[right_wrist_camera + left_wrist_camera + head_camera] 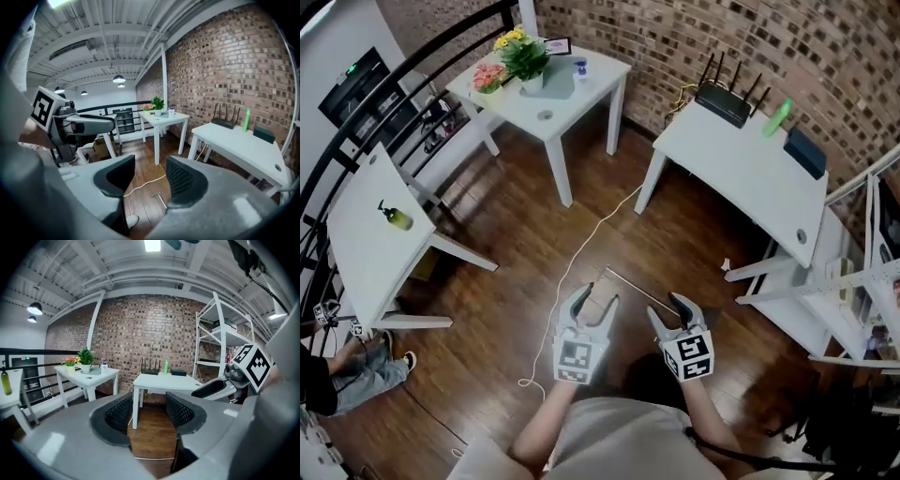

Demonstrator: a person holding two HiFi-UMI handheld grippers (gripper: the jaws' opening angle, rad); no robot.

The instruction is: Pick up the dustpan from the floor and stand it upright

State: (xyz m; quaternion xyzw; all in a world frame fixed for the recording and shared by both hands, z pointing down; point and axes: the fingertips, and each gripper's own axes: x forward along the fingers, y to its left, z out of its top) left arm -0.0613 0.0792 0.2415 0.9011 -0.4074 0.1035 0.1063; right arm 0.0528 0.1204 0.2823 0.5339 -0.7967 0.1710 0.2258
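A small surface in the upper centre carries potted flowers and a small bottle. Right of it, a longer surface bears a router at its far end. At left, a third surface holds a pump bottle. On the floor between them runs a cable, a thin rod just right of it.

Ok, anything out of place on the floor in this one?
A thin metal handle lies flat on the wooden floor, probably the dustpan's; I cannot make out the pan itself. A white cable trails loose across the floor beside it.
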